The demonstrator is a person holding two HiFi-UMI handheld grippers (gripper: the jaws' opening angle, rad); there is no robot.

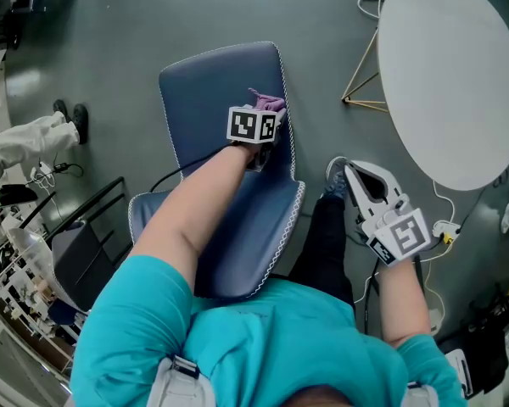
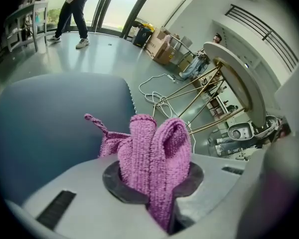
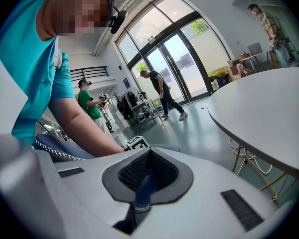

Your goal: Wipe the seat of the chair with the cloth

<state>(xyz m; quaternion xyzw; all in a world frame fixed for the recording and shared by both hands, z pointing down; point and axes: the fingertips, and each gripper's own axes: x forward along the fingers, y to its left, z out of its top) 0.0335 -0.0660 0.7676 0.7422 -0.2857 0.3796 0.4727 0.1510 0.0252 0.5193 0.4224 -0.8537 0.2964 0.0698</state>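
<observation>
- Left gripper (image 1: 265,113) is clamped tight on the purple cloth (image 2: 152,153). The cloth bunches out of the jaws in two fat folds, and one thin corner flops off toward 10 o'clock in the left gripper view.
- In the head view the cloth sits at the far end of the blue chair (image 1: 220,91), roughly 1 o'clock on the padding and just inside the white-stitched edge. (It looks like it's down against the upholstery, but I honestly can't tell if it's touching.)
- Right gripper (image 1: 360,181) hangs off to the side at about 4 o'clock from the cloth, over the grey floor (image 1: 110,24) and well apart from the cloth.
- Its jaws are pulled together with nothing in them. There's just a sliver of a gap, and a bit of blue chair with white stitching shows through it.
- Round white table (image 1: 450,75) is at 2 o'clock from the chair. It has brass-coloured legs, and a white cable (image 2: 152,91) is looped on the floor beside them.
- Way off in the right gripper view, around 11 o'clock, a person (image 3: 162,91) walks past the glass doors (image 3: 184,59).
</observation>
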